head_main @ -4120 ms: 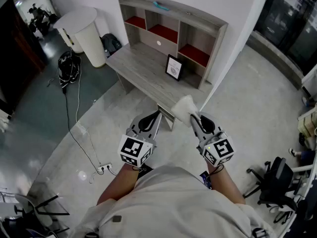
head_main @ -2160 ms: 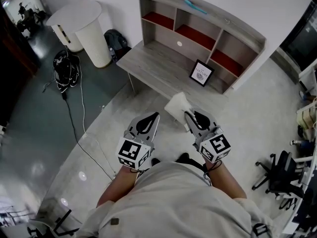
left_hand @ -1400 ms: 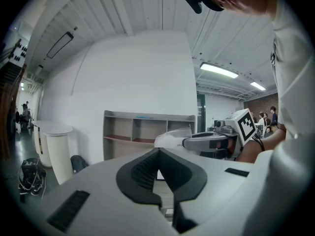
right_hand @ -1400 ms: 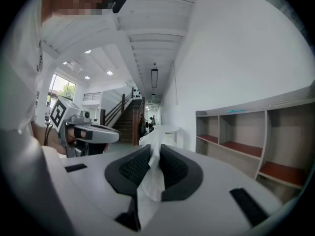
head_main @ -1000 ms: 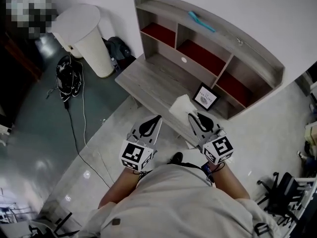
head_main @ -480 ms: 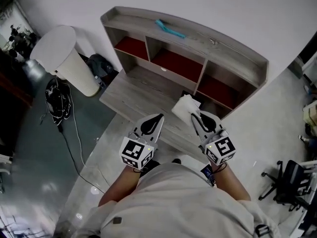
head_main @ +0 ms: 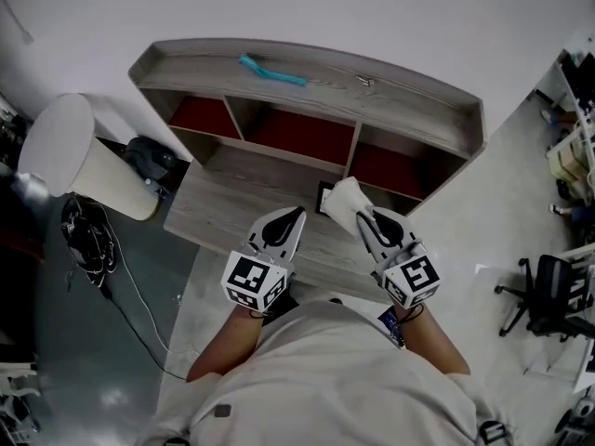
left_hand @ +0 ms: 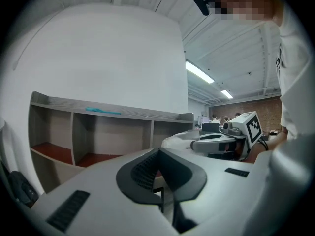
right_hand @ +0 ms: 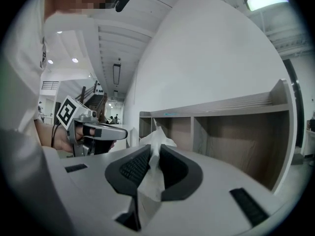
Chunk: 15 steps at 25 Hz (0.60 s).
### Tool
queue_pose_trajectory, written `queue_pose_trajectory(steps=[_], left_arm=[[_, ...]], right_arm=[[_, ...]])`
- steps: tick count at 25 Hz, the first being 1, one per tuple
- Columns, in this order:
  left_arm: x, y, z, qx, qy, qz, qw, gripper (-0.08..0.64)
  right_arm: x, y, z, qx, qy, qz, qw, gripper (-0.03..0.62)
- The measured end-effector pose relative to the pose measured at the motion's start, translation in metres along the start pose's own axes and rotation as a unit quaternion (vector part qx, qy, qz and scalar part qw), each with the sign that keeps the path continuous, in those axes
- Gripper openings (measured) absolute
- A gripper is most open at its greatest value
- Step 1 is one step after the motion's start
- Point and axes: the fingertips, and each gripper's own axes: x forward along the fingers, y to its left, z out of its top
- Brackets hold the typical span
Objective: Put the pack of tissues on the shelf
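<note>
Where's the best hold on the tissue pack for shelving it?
Its near end, taken from the person's side, as the right gripper has it now. The pads pinch the soft wrap of the tissue pack, so the bulk sticks forward toward the shelf. That free end can probably enter a compartment first.

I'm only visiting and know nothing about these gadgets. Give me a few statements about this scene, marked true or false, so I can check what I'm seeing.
1. The right gripper is clamped on the pack of tissues. True.
2. The pack already lies inside a shelf compartment. False: it is in the right gripper's jaws, in front of the shelf.
3. A turquoise object lies on the shelf's top board. True.
4. The left gripper grips something too. False: its jaws are together with nothing between them.
5. The shelf has five compartments. False: three compartments show.
</note>
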Motion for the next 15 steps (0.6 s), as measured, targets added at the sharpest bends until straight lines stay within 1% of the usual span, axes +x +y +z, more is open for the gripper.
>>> queue_pose_trajectory(steps=[5, 15], left_arm=[[0.021, 0.033, 0.008, 0.004, 0.002, -0.045, 0.999, 0.015], [0.042, 0.094, 0.014, 0.01, 0.012, -0.11, 0.9938, 0.015]], right_arm=[[0.03, -0.006, 0.003, 0.004, 0.005, -0.039, 0.999, 0.072], [0.087, -0.005, 0.003, 0.019, 0.017, -0.101, 0.995, 0.072]])
